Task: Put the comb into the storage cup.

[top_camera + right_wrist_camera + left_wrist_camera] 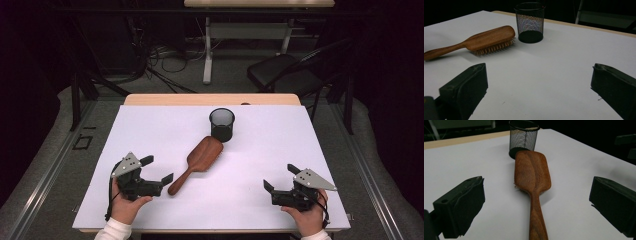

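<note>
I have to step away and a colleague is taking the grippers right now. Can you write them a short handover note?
Left gripper: open, holding nothing, its jaws lined up on the handle end of the wooden hairbrush.
Right gripper: open, holding nothing, over bare white table to the right.
Hairbrush: lies bristles down on the table, head pointing at the black mesh cup and close to its base.
Mesh cup: upright, looks empty.
Done: nothing picked up.
Left: probably grasp the handle with the left gripper; the brush likely goes into the cup.
</note>
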The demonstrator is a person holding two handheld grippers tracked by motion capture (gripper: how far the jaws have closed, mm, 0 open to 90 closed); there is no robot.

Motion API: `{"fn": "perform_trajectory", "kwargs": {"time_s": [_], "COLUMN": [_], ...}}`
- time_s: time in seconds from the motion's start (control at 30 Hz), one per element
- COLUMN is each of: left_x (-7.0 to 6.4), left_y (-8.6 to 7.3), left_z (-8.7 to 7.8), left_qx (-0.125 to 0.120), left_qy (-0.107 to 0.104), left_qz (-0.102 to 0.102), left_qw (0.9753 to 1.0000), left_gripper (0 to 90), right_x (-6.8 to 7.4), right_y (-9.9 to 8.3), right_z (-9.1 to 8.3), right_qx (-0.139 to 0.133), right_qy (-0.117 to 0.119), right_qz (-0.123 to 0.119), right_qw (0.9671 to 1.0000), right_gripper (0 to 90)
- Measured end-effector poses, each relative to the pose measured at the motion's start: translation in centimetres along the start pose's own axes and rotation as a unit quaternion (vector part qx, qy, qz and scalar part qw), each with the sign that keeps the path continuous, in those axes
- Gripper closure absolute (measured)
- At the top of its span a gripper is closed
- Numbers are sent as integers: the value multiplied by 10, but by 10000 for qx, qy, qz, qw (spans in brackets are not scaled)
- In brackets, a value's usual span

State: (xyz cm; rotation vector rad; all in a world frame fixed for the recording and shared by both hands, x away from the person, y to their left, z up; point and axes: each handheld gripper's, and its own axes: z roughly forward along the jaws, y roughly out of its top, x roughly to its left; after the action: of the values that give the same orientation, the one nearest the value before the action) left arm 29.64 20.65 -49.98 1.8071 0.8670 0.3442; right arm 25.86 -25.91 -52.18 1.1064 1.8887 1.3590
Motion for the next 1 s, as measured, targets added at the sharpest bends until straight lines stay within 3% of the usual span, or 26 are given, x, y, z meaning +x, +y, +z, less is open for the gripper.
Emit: {"fn": "perform_trajectory", "kwargs": {"time_s": [0.23,0.43,0.63,0.8,1.0], "left_x": [2,2,-1,-2,-3], "left_y": [6,10,17,20,23], "left_z": [5,10,19,28,33], "left_qx": [177,300,663,946,1124], "left_qy": [-20,-35,-99,-37,-27], "left_qz": [-135,-110,-99,-66,-127], "left_qw": [9997,9995,9977,9955,9936], "left_gripper": [16,16,17,17,17], "right_x": [1,1,2,1,1], "right_y": [0,0,0,-1,-1], "right_z": [2,2,2,2,2], "right_qx": [39,58,68,75,101], "right_qy": [46,59,65,72,85], "right_qz": [7,9,-8,-3,16], "right_qw": [10000,10000,10000,9999,9999], "right_gripper": [5,5,6,5,6]}}
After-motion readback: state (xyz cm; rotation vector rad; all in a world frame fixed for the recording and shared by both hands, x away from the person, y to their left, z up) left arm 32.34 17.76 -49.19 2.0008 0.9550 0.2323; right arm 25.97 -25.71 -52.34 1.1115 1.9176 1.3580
